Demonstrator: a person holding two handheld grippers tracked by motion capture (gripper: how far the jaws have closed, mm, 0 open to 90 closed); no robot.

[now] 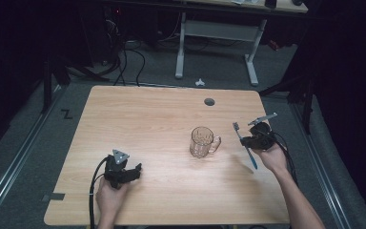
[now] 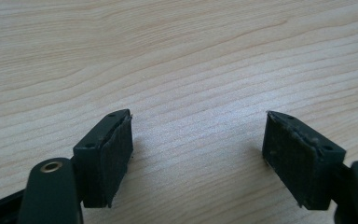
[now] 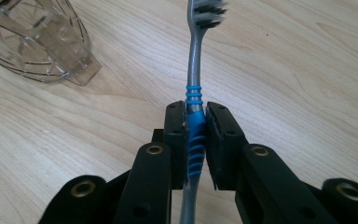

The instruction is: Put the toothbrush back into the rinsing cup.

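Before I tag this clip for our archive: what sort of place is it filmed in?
Probably a lab or workshop set up for recording, not a home. A bare wooden table stands on grey floor with dark surroundings, cables trail behind it, and a white-legged workbench stands beyond. A glass mug sits alone on the table.

The table (image 1: pixel 162 119) is pale matt wood with visible grain. The mug (image 1: pixel 202 141) is clear, faceted, glossy glass. The toothbrush (image 3: pixel 195 100) has smooth grey plastic with ribbed blue rubber. Each claw's pads (image 2: pixel 114 158) look matt, black and rough.
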